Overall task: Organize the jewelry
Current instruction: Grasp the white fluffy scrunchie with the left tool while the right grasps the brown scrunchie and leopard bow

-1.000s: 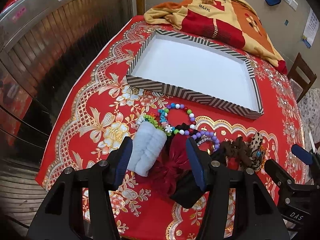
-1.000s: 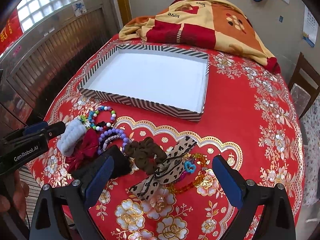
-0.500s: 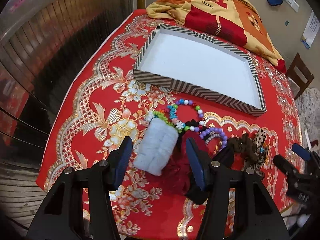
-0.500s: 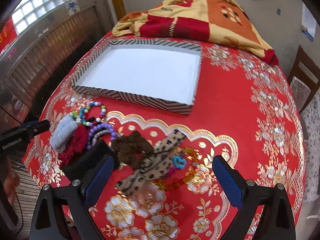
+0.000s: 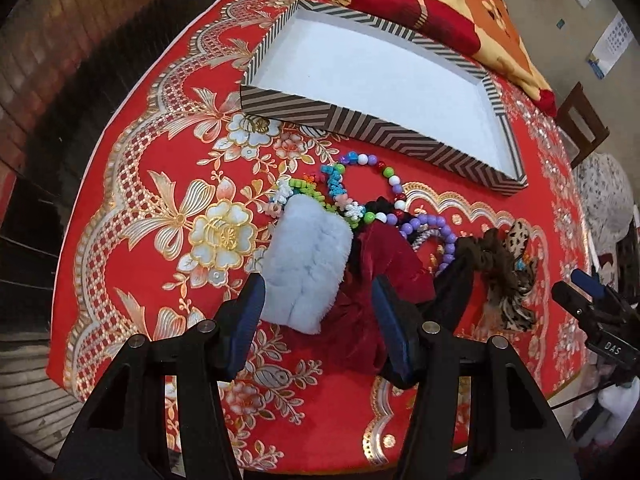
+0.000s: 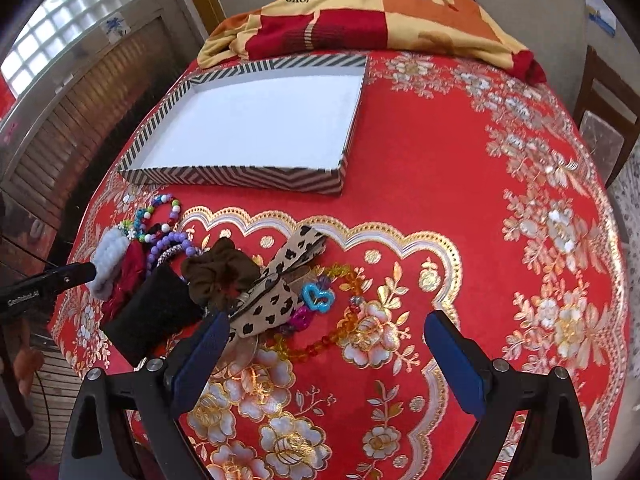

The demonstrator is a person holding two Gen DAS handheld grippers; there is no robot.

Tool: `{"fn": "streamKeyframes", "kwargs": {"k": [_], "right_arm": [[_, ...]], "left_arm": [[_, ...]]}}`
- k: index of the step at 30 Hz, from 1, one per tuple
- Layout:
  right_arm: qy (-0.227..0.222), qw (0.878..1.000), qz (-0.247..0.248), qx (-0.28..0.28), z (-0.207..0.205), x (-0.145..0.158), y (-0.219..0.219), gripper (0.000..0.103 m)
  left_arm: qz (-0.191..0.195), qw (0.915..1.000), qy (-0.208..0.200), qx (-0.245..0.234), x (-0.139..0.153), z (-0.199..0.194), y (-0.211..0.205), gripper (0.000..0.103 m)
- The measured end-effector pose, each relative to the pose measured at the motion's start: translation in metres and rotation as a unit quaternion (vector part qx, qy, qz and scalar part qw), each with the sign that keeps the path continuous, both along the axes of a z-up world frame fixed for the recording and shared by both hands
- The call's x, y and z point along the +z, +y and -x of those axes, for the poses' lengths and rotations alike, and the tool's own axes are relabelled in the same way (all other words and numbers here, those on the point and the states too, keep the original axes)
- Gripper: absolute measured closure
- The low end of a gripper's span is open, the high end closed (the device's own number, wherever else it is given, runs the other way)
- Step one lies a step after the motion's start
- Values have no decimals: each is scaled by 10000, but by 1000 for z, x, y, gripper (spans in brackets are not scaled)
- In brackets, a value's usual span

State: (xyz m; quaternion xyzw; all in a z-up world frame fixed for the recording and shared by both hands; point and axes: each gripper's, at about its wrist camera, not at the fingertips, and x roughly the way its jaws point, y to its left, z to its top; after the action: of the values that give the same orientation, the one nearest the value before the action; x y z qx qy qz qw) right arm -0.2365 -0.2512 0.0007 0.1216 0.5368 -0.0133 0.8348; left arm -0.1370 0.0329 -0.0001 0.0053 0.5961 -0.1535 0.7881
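both hand-held grippers gape empty, left point(image 5: 318, 314) straddling the fluffy scrunchie point(image 5: 306, 266), right point(image 6: 326, 350) over beads point(image 6: 320, 344).

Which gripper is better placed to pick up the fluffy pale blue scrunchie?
Left. The left gripper has open jaws flanking the fluffy pale blue scrunchie; the right gripper hangs open over the amber bead bracelet.
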Motion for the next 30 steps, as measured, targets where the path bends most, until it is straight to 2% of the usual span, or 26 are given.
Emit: {"fn": "streamKeyframes", "kwargs": {"k": [6, 12, 18, 22, 23, 24, 26, 30], "right_arm": [[44, 9997, -228, 107, -10, -4, 8, 25], [-31, 9991, -160, 401, -15, -2, 26, 26], [51, 9948, 66, 1011, -32, -7, 53, 26], [237, 9947, 83, 993, -44, -25, 56, 26], [272, 9948, -10, 979, -46, -28, 55, 36], [321, 9946, -152, 978, -47, -33, 54, 55], [322, 9945, -223, 967, -47, -38, 53, 62], [168, 9943, -295, 1012, -43, -36, 53, 74]], "left_arm": [[-64, 9999, 139, -66, -11, -8, -2, 48], [-55, 9997, 200, -89, -17, -13, -1, 48], [-7, 9997, 244, -95, -20, -16, 0, 48], [19, 9996, 280, -89, -23, -17, 2, 48], [51, 9995, 301, -68, -24, -18, 4, 49], [85, 9995, 316, -51, -24, -19, 5, 51], [95, 9995, 305, -75, -25, -19, 5, 61], [57, 9997, 170, -176, -23, -18, 4, 73]]}}
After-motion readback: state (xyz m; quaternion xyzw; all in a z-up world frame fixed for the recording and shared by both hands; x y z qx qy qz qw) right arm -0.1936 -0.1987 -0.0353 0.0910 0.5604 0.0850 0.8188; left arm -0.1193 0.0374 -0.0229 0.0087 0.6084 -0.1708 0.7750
